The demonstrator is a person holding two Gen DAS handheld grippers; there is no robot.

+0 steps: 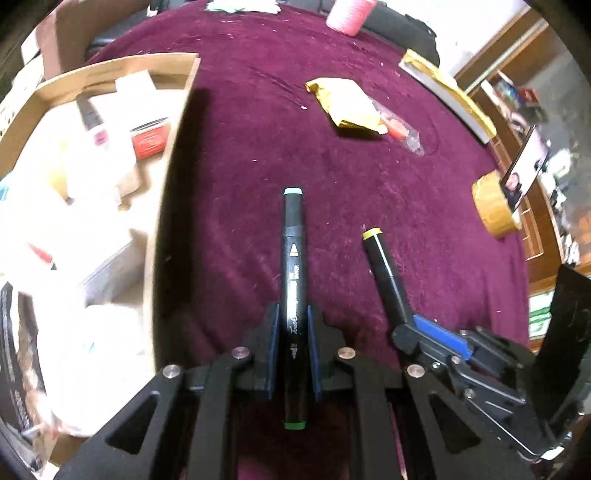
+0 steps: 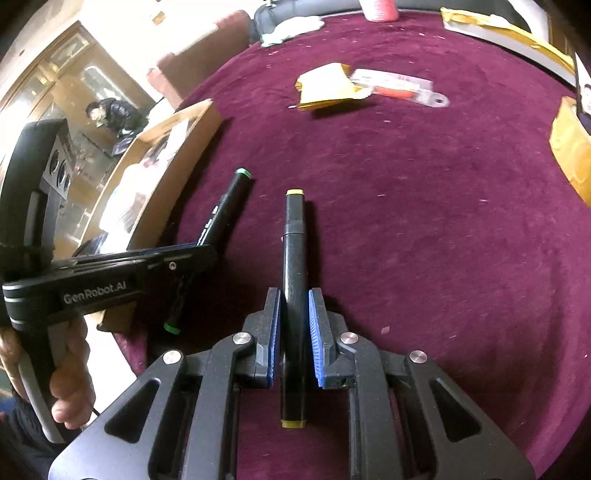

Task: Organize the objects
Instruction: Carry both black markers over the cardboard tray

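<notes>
My left gripper (image 1: 293, 314) is shut on a black marker with green caps (image 1: 294, 266), held above the maroon cloth and pointing forward. My right gripper (image 2: 294, 299) is shut on a black marker with yellow caps (image 2: 294, 254). In the left wrist view the yellow-capped marker (image 1: 386, 273) and right gripper (image 1: 410, 332) sit just to the right. In the right wrist view the green-capped marker (image 2: 221, 214) and the left gripper (image 2: 184, 254) are at the left, next to the cardboard box (image 2: 192, 147).
An open cardboard box (image 1: 173, 155) with white packages and a red item stands at the left. A yellow padded envelope (image 1: 343, 103) and a red item in a clear packet (image 1: 399, 129) lie ahead. A tape roll (image 1: 495, 210), a phone (image 1: 524, 166) and a pink roll (image 1: 349, 14) border the cloth.
</notes>
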